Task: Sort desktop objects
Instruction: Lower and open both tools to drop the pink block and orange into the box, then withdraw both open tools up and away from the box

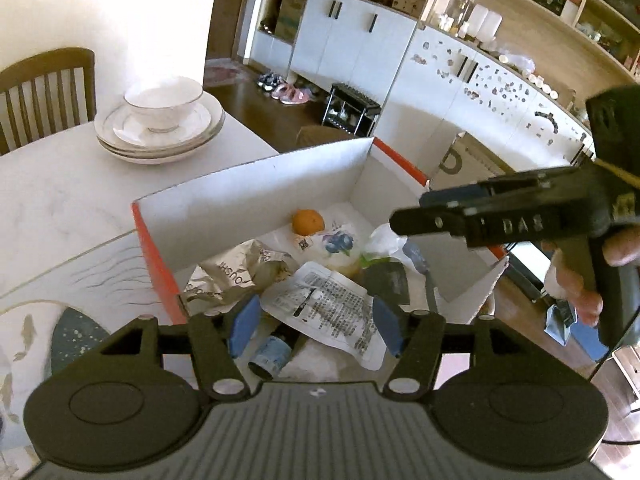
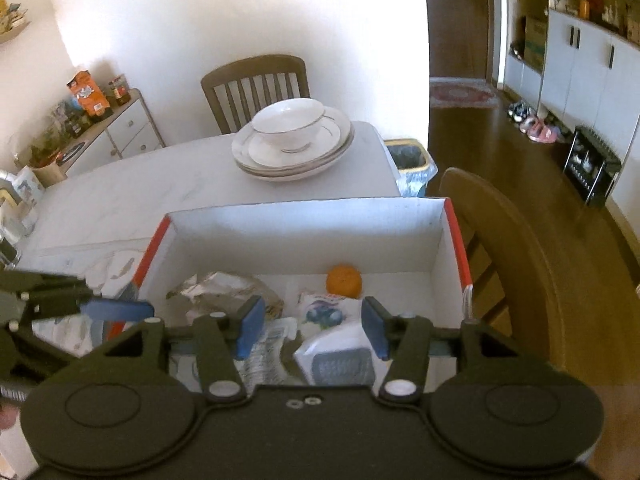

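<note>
A cardboard box (image 1: 256,196) (image 2: 304,236), white inside and red outside, stands on the pale table. In it lie an orange (image 1: 307,222) (image 2: 344,279), a blueberry-printed packet (image 1: 338,242) (image 2: 330,312), a crumpled silver foil bag (image 1: 232,276) (image 2: 224,286), a printed white sachet (image 1: 332,308) and a small blue-labelled bottle (image 1: 270,354). My left gripper (image 1: 316,326) hovers over the box's near end, open, with nothing pressed between its blue pads. My right gripper (image 2: 312,328) hangs over the box too, open and empty, above a white packet (image 2: 336,356). Each gripper shows in the other's view: the right (image 1: 416,216), the left (image 2: 120,308).
A bowl on stacked white plates (image 1: 160,120) (image 2: 294,140) sits on the table beyond the box. Wooden chairs stand at the far side (image 2: 256,84) and right beside the box (image 2: 504,240). A lined bin (image 2: 410,160) stands off the table's corner.
</note>
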`<state>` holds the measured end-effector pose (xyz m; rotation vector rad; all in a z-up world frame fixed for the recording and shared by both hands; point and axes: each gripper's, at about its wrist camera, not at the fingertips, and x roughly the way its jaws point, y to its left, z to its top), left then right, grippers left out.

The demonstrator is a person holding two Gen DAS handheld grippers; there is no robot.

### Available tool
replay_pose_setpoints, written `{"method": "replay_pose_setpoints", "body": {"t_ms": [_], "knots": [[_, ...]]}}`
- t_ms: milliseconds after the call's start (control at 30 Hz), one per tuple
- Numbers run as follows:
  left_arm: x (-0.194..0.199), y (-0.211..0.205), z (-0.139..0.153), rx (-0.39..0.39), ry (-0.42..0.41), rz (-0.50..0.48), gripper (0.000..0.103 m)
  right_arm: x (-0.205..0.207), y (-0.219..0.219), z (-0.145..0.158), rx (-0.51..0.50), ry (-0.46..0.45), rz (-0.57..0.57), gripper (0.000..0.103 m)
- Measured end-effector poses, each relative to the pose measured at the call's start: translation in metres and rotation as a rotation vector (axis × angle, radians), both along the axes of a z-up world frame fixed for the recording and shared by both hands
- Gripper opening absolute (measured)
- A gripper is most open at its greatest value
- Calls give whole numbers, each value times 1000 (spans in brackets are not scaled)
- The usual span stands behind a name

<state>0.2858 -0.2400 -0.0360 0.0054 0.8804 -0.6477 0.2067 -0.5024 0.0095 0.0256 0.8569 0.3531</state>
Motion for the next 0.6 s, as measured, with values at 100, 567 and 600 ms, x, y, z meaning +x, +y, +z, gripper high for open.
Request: {"method": "replay_pose_setpoints", "body": {"t_ms": [100,567,600], "knots": [[-7,6,6,-4,-15,-3,61,-13,7,3,-6,-21,0,54],[-30,36,16,-30,-62,-22,70,-69,30,9,-38,-125,-68,66],[-32,37,17,-32,-64,-23,71,-72,31,9,-38,-129,-72,68]]}}
